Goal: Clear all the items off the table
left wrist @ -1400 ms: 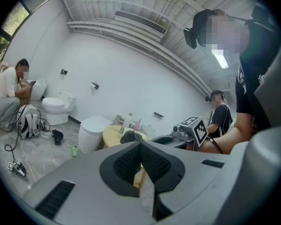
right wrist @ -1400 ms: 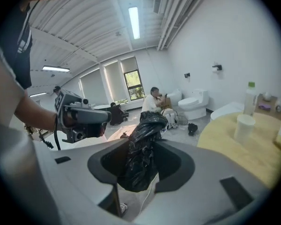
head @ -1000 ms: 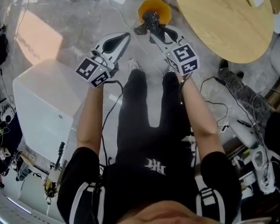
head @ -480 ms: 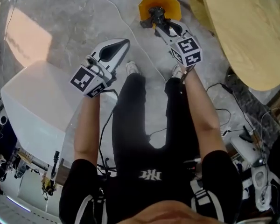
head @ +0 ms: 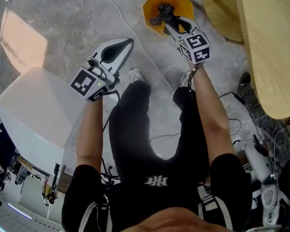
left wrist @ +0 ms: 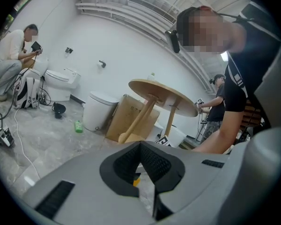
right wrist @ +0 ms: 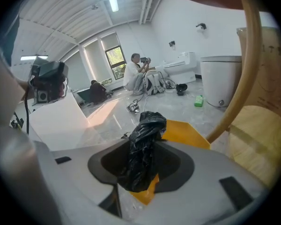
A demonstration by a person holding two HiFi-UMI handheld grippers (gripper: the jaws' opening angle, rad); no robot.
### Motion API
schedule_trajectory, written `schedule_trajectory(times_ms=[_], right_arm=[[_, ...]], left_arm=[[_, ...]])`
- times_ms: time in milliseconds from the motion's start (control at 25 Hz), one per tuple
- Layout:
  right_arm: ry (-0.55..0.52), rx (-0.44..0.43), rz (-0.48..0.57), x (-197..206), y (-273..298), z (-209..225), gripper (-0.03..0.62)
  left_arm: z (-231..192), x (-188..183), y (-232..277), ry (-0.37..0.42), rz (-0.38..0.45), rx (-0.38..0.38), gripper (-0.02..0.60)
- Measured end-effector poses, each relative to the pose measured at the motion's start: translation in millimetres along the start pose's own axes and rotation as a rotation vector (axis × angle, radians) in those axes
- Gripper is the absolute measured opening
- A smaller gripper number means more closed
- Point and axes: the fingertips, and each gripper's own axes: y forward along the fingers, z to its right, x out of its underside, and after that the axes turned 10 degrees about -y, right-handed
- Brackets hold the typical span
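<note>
Head view: both grippers are lower than 1 s ago. R gripper (head: 168,19) is now right over the yellow bin (head: 152,22), where before it was short of it. Jaws are partway closed and pinch the black plastic bag (head: 163,11), so the bag hangs above the bin mouth. L gripper (head: 129,42) is left of the bin, nearer the person, jaws together, nothing held. Round wood table (head: 273,47) has slid to frame edge, right of the bin; the strip in view looks bare.

L gripper view: pads meet at the tip, empty. A thin yellow sliver shows below them, prob the bin, can't confirm. Table top is up beyond the bin, with a small pale obj (left wrist: 152,74) on it, too small to ID.

R gripper view: pads clamp the bag mid-body and its twisted neck sticks up past the tips. The bin (right wrist: 189,132) is directly behind and under the bag, with a table leg (right wrist: 246,74) right of the bin.

Read: carry leg looks done, the drop is next. Opening the R jaws should let the bag fall in. It's limp film, so it may cling to a pad or catch the bin rim. Table prob not fully cleared yet.
</note>
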Motion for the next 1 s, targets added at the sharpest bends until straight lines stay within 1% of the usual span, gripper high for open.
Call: schedule_trajectory(times_ms=[240,440,600,680,720,880,960,1000], right_arm=[[-0.011,-0.013,-0.036,20.6,22.9,11.5,0.17],[-0.042,-0.032,-0.051,23.2,33.5,11.7,0.186],[-0.042,-0.037,-0.07,27.2,40.8,12.6,0.203],[-0.044,-0.039,-0.093,30.5,44.9,13.1,0.246],[-0.045,-0.041,-0.105,32.6,46.8,13.0,0.293],[-0.052,-0.042,-0.118,29.7,47.0,11.2,0.293],[-0.052,-0.044,-0.105,19.1,40.8,6.0,0.291],[-0.054,-0.047,-0.097,10.9,35.4,2.2,0.278]], left_arm=[[-24.0,12.0,12.2,0.011,0.011,-0.006,0.012],[-30.0,17.0,15.6,0.002,0.017,-0.003,0.012],[-35.4,17.2,12.9,-0.004,0.021,-0.014,0.012],[-38.1,14.3,11.5,-0.008,0.026,-0.016,0.012],[-40.1,13.7,10.8,-0.007,0.024,-0.019,0.012],[-39.8,8.7,8.3,-0.006,0.028,-0.022,0.012],[-35.5,4.1,4.0,0.004,0.019,-0.029,0.012],[-31.2,-0.9,1.3,0.003,0.021,-0.031,0.012]])
